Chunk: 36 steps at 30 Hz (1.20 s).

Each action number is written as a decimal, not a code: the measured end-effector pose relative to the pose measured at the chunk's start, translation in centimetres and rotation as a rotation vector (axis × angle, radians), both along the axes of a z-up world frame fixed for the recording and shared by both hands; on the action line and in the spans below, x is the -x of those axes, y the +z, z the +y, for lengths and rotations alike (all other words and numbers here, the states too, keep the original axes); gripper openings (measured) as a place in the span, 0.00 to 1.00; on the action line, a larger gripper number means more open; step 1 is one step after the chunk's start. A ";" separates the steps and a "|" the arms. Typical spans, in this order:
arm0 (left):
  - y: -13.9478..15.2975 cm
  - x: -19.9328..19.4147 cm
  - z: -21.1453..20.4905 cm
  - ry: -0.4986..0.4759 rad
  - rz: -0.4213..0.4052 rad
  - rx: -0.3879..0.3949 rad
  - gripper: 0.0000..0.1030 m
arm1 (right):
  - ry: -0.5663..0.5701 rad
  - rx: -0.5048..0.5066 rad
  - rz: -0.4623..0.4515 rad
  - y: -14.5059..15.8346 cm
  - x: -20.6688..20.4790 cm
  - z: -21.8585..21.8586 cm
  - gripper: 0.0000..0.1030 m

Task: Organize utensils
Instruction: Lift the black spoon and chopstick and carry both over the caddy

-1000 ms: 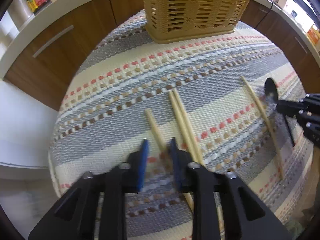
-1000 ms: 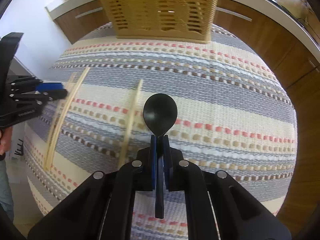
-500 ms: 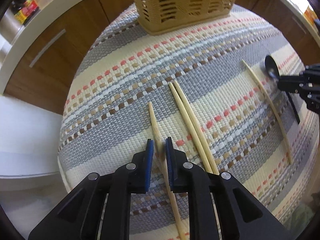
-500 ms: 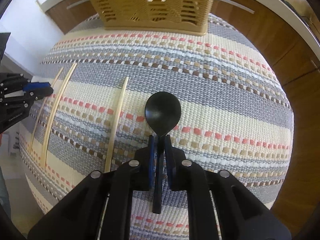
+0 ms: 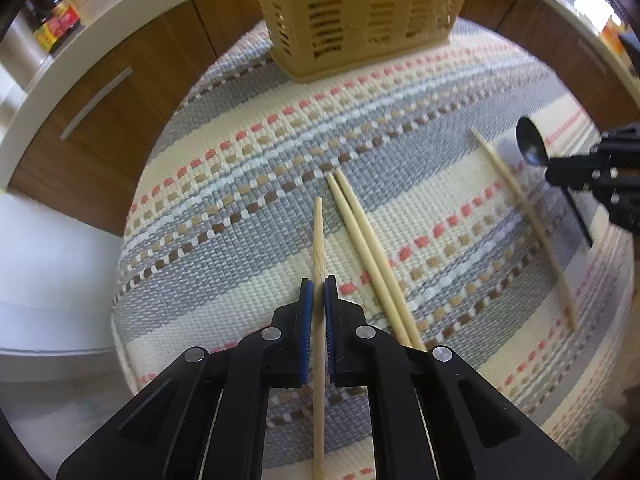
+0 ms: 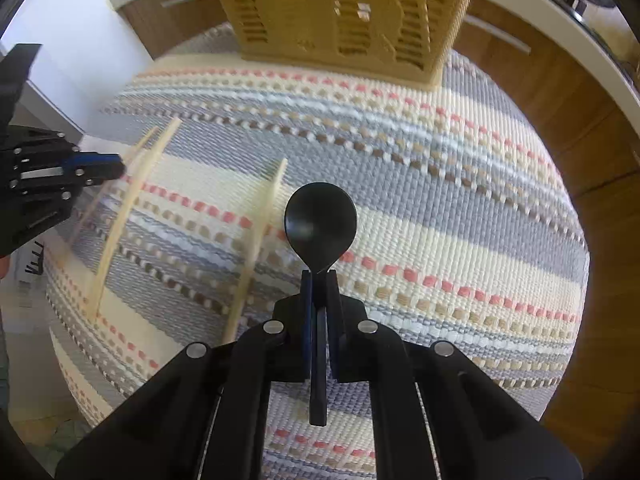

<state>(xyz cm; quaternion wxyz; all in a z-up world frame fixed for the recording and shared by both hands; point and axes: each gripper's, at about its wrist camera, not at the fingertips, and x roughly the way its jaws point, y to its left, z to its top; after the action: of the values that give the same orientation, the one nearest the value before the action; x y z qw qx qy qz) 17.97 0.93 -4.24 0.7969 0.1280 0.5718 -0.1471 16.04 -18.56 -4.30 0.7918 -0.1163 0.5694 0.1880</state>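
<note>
Cabinets [image 5: 132, 80] of brown wood under a white counter [image 5: 100, 28] curve behind a round table covered by a striped woven mat [image 5: 400, 152] in grey, cream and coral. A tan slotted basket [image 5: 360, 12] stands upright at the mat's far edge. A dark bottle [image 5: 54, 20] with a red label sits on the counter at the far left.

Both grippers reach forward over the near part of the mat, pointing toward the basket. The left gripper [image 5: 319, 286] has its blue-padded fingers [image 5: 306, 300] closed tight on one chopstick [image 5: 318, 240], which runs straight out between them with its tip toward the basket and its other end trailing back under the gripper. The chopstick looks lifted off the mat, though how far cannot be told. Just to its right a chopstick pair [image 5: 368, 248] lies flat on the mat, side by side and touching, angled slightly left. Farther right a single chopstick [image 5: 528, 224] lies alone, blurred.

The right gripper [image 6: 319, 280] has its fingers [image 6: 306, 304] clamped on the handle of a black spoon [image 6: 320, 224], bowl forward and facing up, handle end poking back between the fingers. In the left view the spoon sits above the mat just right of the single chopstick.
</note>
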 end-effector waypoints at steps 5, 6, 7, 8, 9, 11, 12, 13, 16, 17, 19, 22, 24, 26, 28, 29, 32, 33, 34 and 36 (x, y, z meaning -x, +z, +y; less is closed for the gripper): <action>2.8 0.7 0.0 -0.008 -0.066 0.136 0.04 | 0.032 -0.046 -0.106 3.0 1.1 0.1 0.05; 3.3 0.9 -0.1 -0.014 -0.074 0.152 0.04 | 0.040 -0.050 -0.140 4.0 1.3 0.1 0.05; 3.7 1.0 0.0 -0.018 -0.091 0.163 0.04 | 0.046 -0.050 -0.172 4.8 1.4 0.2 0.05; 4.4 1.2 -0.1 -0.021 -0.120 0.170 0.04 | 0.049 -0.052 -0.192 5.3 1.6 0.2 0.05; 5.1 1.5 -0.1 -0.025 -0.147 0.182 0.04 | 0.054 -0.069 -0.220 6.2 1.6 0.1 0.05; 7.0 1.7 -0.3 -0.036 -0.201 0.232 0.04 | 0.055 -0.125 -0.261 8.0 1.6 -0.2 0.05; 7.8 1.5 -0.4 -0.042 -0.224 0.255 0.04 | 0.055 -0.144 -0.281 8.7 1.5 -0.5 0.05; 8.7 1.5 -0.4 -0.047 -0.245 0.275 0.04 | 0.053 -0.162 -0.304 9.1 1.5 -0.4 0.05; 11.7 1.1 -0.8 -0.065 -0.333 0.327 0.04 | 0.040 -0.229 -0.395 12.1 1.4 -1.0 0.05; 12.6 0.7 -1.1 -0.062 -0.372 0.349 0.04 | 0.031 -0.249 -0.421 12.9 1.2 -1.2 0.05; 14.4 0.1 -1.0 -0.049 -0.427 0.402 0.04 | 0.012 -0.299 -0.476 14.8 0.7 -1.9 0.05; 17.7 -1.1 -0.7 0.013 -0.582 0.481 0.04 | -0.020 -0.346 -0.567 16.9 -0.2 -2.6 0.05; 19.5 -1.9 -0.2 0.047 -0.653 0.520 0.04 | -0.039 -0.379 -0.615 17.7 -1.4 -3.2 0.05; 20.7 -2.6 -0.2 0.061 -0.725 0.582 0.04 | -0.057 -0.399 -0.654 18.5 -2.4 -3.5 0.05; 21.5 -3.0 -0.3 0.075 -0.795 0.593 0.04 | -0.069 -0.413 -0.679 18.9 -3.4 -3.7 0.05; 22.0 -3.4 -0.7 0.083 -0.832 0.591 0.04 | -0.076 -0.422 -0.691 19.0 -3.9 -3.8 0.05; 22.6 -4.0 -1.3 0.091 -0.922 0.615 0.04 | -0.093 -0.454 -0.724 19.4 -5.4 -4.2 0.05; 22.6 -4.3 -1.5 0.100 -0.958 0.610 0.04 | -0.098 -0.466 -0.738 19.5 -6.0 -4.2 0.05; 22.5 -4.6 -1.7 0.109 -0.992 0.604 0.04 | -0.104 -0.473 -0.748 19.6 -6.4 -4.2 0.05; 21.9 -5.3 -1.7 0.126 -1.038 0.602 0.04 | -0.118 -0.474 -0.772 19.5 -7.5 -4.3 0.05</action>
<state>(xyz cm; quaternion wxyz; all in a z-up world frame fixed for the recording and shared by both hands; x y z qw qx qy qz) 23.25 -0.75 17.70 0.9802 -0.0825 0.0479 -0.1733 23.50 -22.88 15.15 0.9602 0.0392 0.1793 0.2107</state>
